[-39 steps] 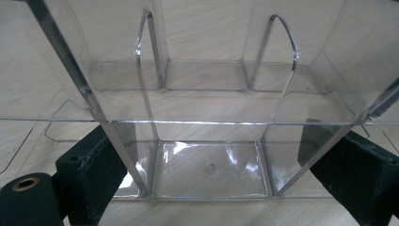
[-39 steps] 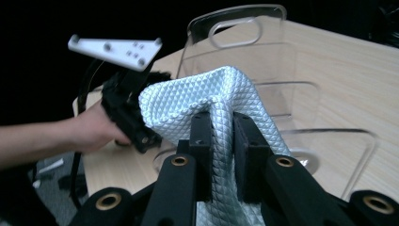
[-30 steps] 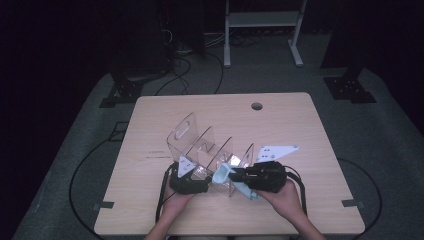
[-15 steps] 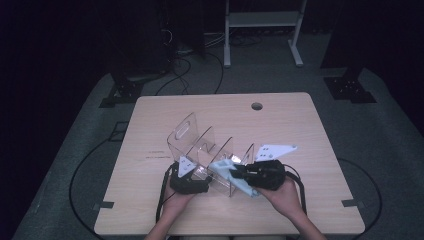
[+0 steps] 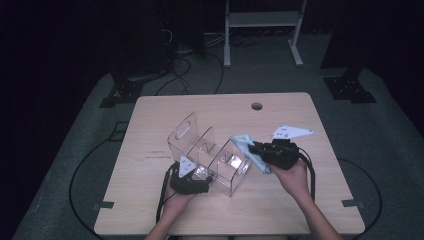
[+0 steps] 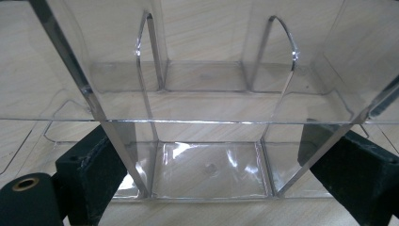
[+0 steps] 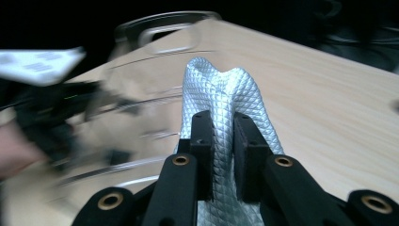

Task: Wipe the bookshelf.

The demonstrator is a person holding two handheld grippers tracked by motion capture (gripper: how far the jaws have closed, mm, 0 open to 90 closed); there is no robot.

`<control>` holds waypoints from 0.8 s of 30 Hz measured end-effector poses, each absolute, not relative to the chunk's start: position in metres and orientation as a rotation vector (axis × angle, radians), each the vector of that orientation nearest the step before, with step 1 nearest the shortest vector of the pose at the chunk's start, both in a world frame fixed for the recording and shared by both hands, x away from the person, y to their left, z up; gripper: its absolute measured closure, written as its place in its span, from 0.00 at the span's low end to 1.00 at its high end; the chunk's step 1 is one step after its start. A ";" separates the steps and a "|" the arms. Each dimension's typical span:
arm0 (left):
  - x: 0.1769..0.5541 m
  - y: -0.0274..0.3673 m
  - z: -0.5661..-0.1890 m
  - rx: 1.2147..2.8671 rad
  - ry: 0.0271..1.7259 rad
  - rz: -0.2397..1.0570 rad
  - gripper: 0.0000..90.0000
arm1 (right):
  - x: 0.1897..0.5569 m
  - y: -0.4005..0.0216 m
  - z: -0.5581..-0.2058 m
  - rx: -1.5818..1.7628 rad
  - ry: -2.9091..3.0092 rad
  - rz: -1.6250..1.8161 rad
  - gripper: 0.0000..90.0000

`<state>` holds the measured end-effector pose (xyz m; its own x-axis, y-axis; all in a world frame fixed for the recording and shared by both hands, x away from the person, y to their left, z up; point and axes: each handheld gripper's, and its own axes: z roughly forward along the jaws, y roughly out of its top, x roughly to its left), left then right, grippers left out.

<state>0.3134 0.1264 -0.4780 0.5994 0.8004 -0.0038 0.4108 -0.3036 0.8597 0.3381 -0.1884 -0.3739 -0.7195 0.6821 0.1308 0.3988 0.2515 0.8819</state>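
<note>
A clear acrylic organizer (image 5: 207, 150) with several upright dividers lies on the wooden table (image 5: 300, 205). My left gripper (image 5: 196, 181) holds its near end. In the left gripper view the two black jaws stand wide apart against the organizer's (image 6: 207, 80) outer walls, with my left gripper (image 6: 221, 172) centred on a compartment. My right gripper (image 5: 256, 150) is to the right of the organizer, shut on a pale blue quilted cloth (image 5: 244, 142). In the right gripper view the cloth (image 7: 221, 89) bulges up above my right gripper (image 7: 221, 129), and the organizer behind it is blurred.
A round cable hole (image 5: 257, 106) sits near the table's far edge. Black cables (image 5: 185, 65) and dark stand feet (image 5: 125, 92) lie on the floor beyond, with a white frame (image 5: 262, 20) at the back. Bare tabletop surrounds the organizer.
My right gripper has carried the cloth from the organizer's near front end away and to the right, up beside its right wall. The left gripper and the organizer have stayed put.
</note>
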 end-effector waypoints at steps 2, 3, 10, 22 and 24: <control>0.314 0.126 -0.478 1.927 0.966 0.544 0.09 | 0.351 -0.199 -0.378 1.070 2.210 1.449 0.89; 0.314 0.126 -0.478 1.927 0.966 0.544 0.09 | 0.351 -0.199 -0.378 1.070 2.210 1.449 0.89; 0.314 0.126 -0.478 1.931 0.967 0.546 0.09 | 0.335 -0.190 -0.377 1.014 2.256 1.513 0.89; 0.313 0.126 -0.478 1.930 0.968 0.549 0.09 | 0.312 -0.175 -0.375 0.894 2.338 1.535 0.89; 0.314 0.126 -0.478 1.929 0.966 0.549 0.09 | 0.322 -0.183 -0.375 0.944 2.301 1.519 0.89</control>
<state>0.3136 0.1258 -0.4781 0.5991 0.8007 -0.0002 0.4101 -0.3066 0.8590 0.3219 -0.1833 -0.3754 -0.7671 0.6223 0.1555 0.3876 0.2565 0.8854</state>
